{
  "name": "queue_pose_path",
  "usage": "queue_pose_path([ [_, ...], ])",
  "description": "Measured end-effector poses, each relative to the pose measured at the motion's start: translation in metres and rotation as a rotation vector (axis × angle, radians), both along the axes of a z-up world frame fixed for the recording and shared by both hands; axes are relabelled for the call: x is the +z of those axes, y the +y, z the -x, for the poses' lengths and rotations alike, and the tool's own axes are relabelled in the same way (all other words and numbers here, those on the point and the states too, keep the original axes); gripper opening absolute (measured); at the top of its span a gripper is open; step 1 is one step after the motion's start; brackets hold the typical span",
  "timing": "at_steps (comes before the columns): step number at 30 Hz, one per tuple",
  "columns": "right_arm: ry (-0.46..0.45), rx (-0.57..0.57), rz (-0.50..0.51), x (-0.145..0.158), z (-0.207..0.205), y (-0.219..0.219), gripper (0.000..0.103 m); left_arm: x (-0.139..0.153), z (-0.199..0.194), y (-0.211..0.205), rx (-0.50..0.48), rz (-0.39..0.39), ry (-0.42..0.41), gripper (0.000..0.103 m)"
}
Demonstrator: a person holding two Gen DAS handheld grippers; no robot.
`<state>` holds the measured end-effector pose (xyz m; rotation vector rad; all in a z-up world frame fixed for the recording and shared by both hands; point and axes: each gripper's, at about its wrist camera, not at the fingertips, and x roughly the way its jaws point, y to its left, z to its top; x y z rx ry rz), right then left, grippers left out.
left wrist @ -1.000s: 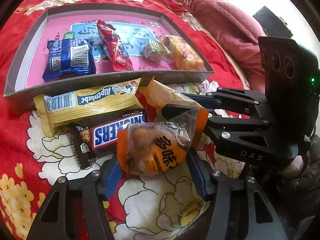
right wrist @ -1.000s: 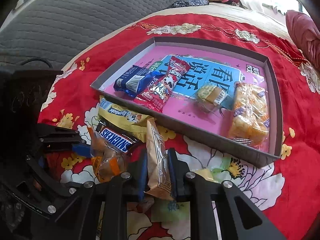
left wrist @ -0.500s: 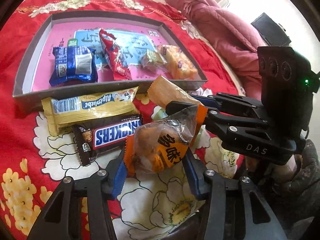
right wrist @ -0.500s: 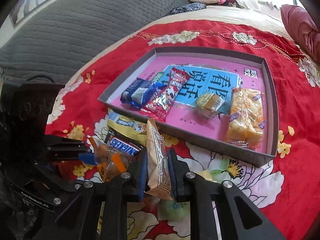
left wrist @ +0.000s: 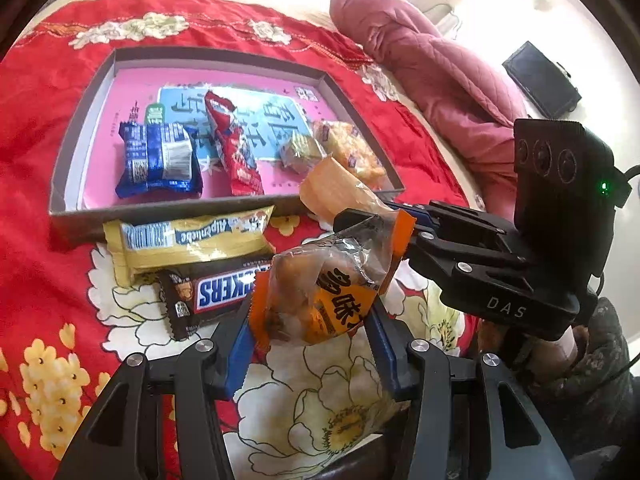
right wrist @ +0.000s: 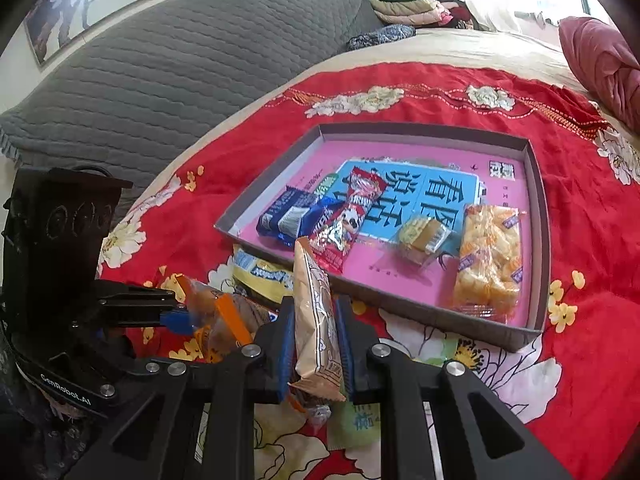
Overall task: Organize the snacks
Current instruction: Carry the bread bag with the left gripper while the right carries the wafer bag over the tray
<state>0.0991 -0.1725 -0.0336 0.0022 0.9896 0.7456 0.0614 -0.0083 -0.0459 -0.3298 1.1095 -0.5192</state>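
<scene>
My left gripper [left wrist: 310, 332] is shut on an orange cake packet [left wrist: 320, 292] and holds it just above the red floral cloth. To its right, my right gripper [right wrist: 316, 336] is shut on a tan snack packet [right wrist: 316, 320] that stands on edge between the pads. Ahead lies a grey tray [left wrist: 224, 205] with a pink floor. It holds a blue packet [left wrist: 160, 160], a red packet [left wrist: 234, 148], a small yellow-green packet [left wrist: 300, 152] and a bag of golden crackers [left wrist: 348, 152]. A yellow Alpenliebe pack [left wrist: 188, 236] and a Snickers bar [left wrist: 212, 292] lie in front of the tray.
A pink quilt [left wrist: 432, 80] lies rolled up at the far right of the bed. A grey quilted cushion [right wrist: 180, 60] borders the far left, with folded clothes [right wrist: 412, 4] behind it. A pale green packet [right wrist: 356, 420] lies on the cloth under my right gripper.
Both grippers have risen a little with their packets. The left jaws have closed tighter on the orange packet, which now hangs clear of the cloth.
</scene>
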Motion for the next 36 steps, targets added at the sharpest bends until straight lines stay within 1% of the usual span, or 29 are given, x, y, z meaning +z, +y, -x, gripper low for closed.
queue_pose_path([
  [5, -0.02, -0.011, -0.025, 0.006, -0.001, -0.003, 0.02, 0.007, 0.002, -0.001, 0.011, -0.015, -0.023, 0.053],
  [13, -0.05, -0.026, -0.063, 0.016, -0.003, -0.008, 0.02, 0.013, -0.001, 0.002, 0.052, -0.02, -0.031, 0.053],
  [18, -0.047, -0.037, -0.087, 0.018, -0.006, -0.012, 0.02, 0.017, -0.007, 0.006, 0.083, -0.011, -0.043, 0.053],
  [31, -0.061, -0.094, -0.133, 0.023, -0.014, -0.023, 0.02, 0.026, -0.018, 0.0, 0.093, -0.026, -0.074, 0.053],
  [36, -0.073, -0.108, -0.128, 0.024, -0.016, -0.024, 0.02, 0.025, -0.022, 0.0, 0.101, -0.026, -0.072, 0.053],
])
